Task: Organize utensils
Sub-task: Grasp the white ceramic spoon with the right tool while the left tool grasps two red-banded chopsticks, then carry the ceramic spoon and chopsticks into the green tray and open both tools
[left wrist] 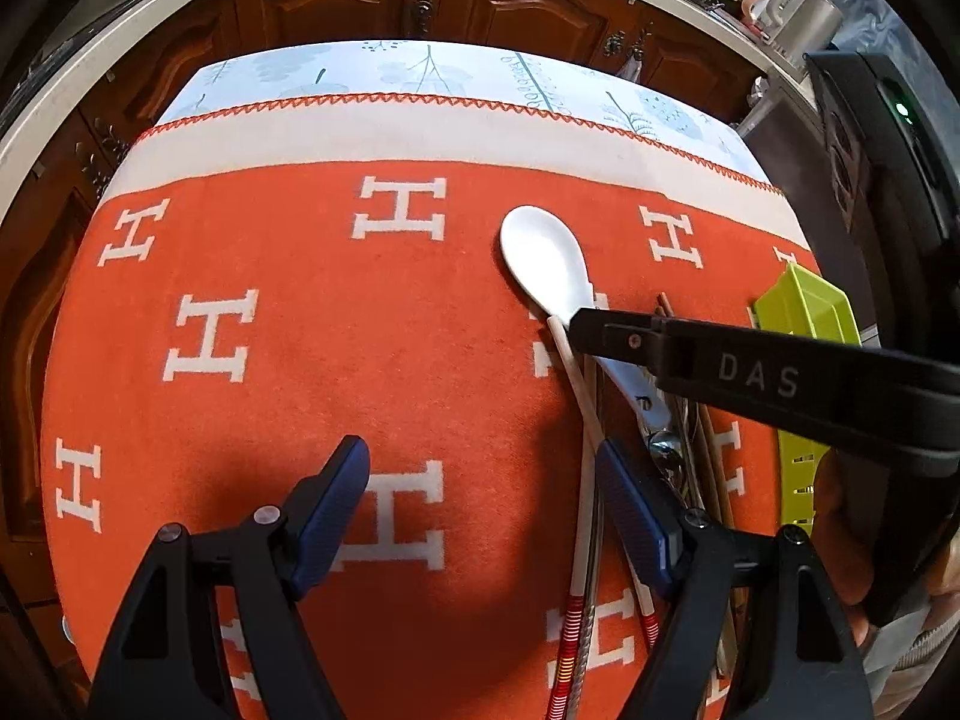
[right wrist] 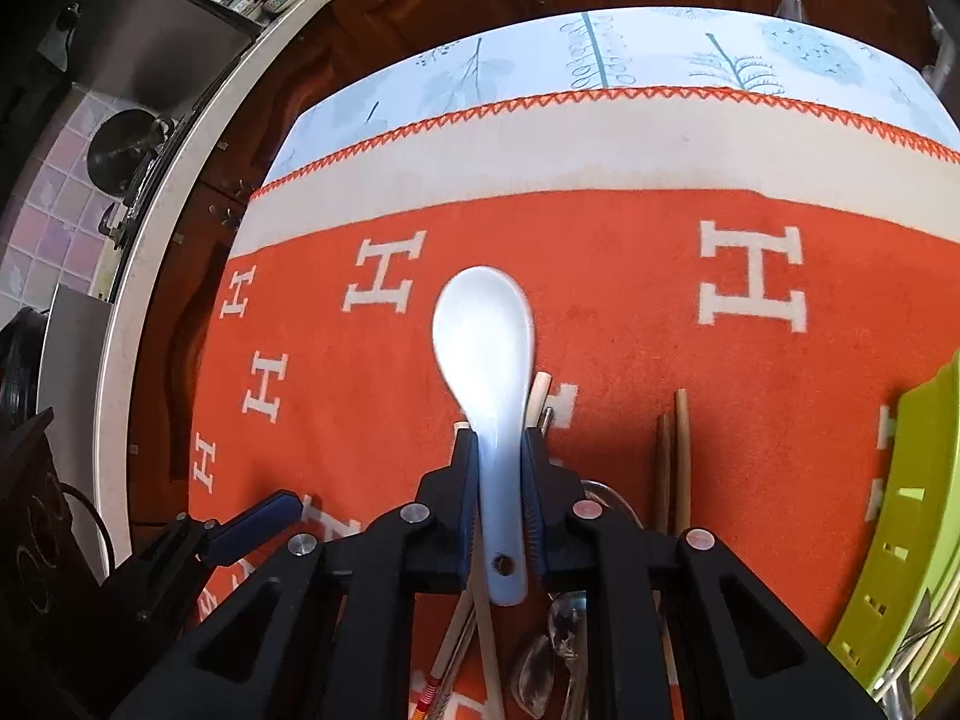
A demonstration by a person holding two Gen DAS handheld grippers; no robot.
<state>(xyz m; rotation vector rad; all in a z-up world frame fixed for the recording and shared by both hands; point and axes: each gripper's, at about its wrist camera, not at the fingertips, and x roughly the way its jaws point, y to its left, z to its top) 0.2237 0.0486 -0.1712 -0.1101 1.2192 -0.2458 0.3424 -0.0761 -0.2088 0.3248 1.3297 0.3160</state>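
Observation:
A white ceramic soup spoon lies bowl-forward on the orange cloth; my right gripper is shut on its handle. It also shows in the left wrist view, with the right gripper's finger across its handle. My left gripper is open and empty above the cloth, left of the utensil pile. White chopsticks with red-striped ends, brown wooden chopsticks and metal spoons lie beneath and beside the white spoon.
A lime-green slotted tray stands at the right, also in the left wrist view. The orange H-patterned cloth covers the table; wooden cabinets and a counter lie beyond its far edge.

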